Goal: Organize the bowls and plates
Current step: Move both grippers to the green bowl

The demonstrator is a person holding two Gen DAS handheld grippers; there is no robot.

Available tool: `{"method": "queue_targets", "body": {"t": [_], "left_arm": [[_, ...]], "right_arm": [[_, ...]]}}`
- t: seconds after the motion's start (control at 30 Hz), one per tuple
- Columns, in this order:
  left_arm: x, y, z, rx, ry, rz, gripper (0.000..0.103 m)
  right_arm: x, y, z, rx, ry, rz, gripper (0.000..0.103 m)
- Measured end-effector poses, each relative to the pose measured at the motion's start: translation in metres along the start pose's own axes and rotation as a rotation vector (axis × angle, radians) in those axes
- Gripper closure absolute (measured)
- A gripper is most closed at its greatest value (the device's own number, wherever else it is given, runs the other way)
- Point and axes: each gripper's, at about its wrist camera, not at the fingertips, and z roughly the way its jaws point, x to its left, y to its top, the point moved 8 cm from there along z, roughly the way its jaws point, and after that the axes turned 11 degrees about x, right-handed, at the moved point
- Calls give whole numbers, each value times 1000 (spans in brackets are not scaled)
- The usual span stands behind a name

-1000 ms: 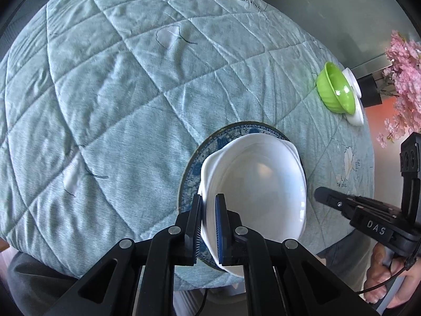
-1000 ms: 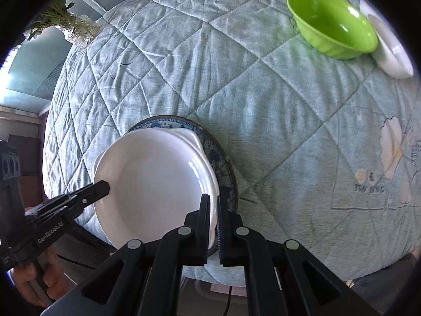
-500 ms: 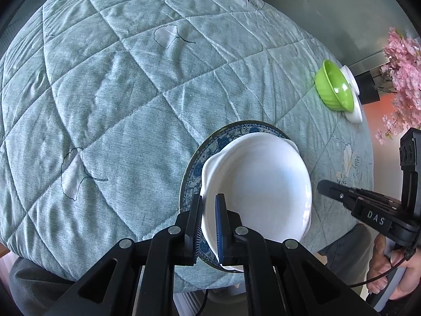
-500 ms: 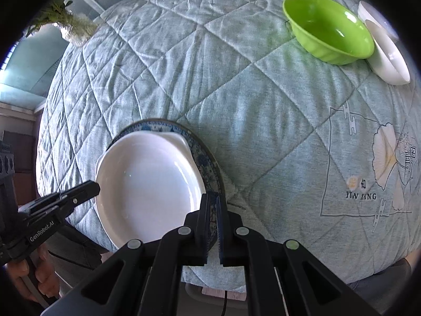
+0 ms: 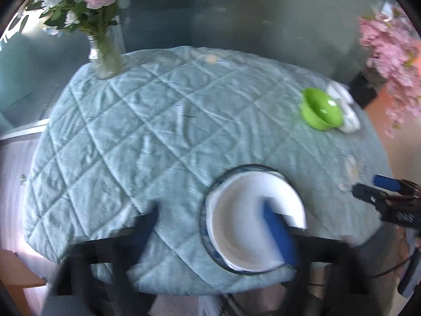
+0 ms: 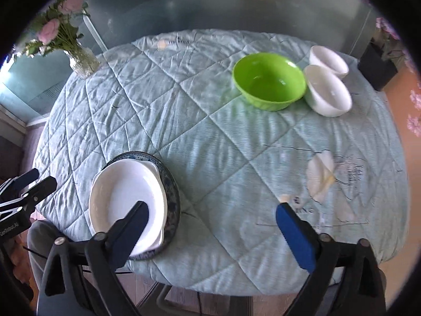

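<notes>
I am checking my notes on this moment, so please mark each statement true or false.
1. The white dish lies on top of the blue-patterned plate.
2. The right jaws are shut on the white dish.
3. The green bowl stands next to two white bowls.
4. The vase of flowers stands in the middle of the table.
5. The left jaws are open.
1. True: the white dish rests on the blue-patterned plate.
2. False: the right gripper has its jaws wide open, holding nothing.
3. True: the green bowl is beside two white bowls.
4. False: the vase of flowers stands at the table's far left edge.
5. True: the left gripper is open, though blurred.
</notes>
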Motion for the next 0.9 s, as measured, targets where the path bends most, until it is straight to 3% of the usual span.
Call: {"method": "queue_targets", "body": {"t": [0.03,0.07,0.1,0.17,0.2,0.23,0.27,0.3,0.33,0.37,0.43,0.53,0.73,0.9], "left_arm": [[-4,-3,0,23,-34,-4,103],[-8,-7,-2,33,-67,-16,103],[-11,-7,-5,16,-61,-14,103],[-21,-9,-18,-44,-17,24,103],[-25,-9,-25,-72,-3,34,94],[-29,-9,-29,-82,3,31,64],[-32,-10,-32,-79,-3,28,40],[-34,-10,-37,-90,-11,15,5],[-34,-8,-44,-126,-3,-13,2],[-34,-6,-49,-147,10,-30,2],[-37,-2,-50,-132,29,-31,2],[-47,5,-53,-127,-1,-10,2],[-79,37,-39,-61,-53,68,2],[-96,82,-20,-18,-111,71,2]], "right_arm": [[-5,-3,-5,-13,-8,7,45],[-9,-6,-9,-22,-27,10,73],[-14,-9,-13,-38,-53,13,93],[-25,-14,-26,-90,-85,21,93],[-30,-16,-33,-118,-78,27,93],[-34,-18,-40,-149,-56,35,93],[-37,-19,-44,-161,-34,38,76],[-39,-20,-46,-165,-12,40,56],[-42,-21,-48,-168,17,47,9],[-45,-23,-51,-182,44,61,0],[-53,-26,-58,-217,65,89,1],[-62,-30,-61,-236,92,116,1],[-78,-35,-47,-177,145,152,1],[-88,-20,-41,-163,263,220,1]]}}
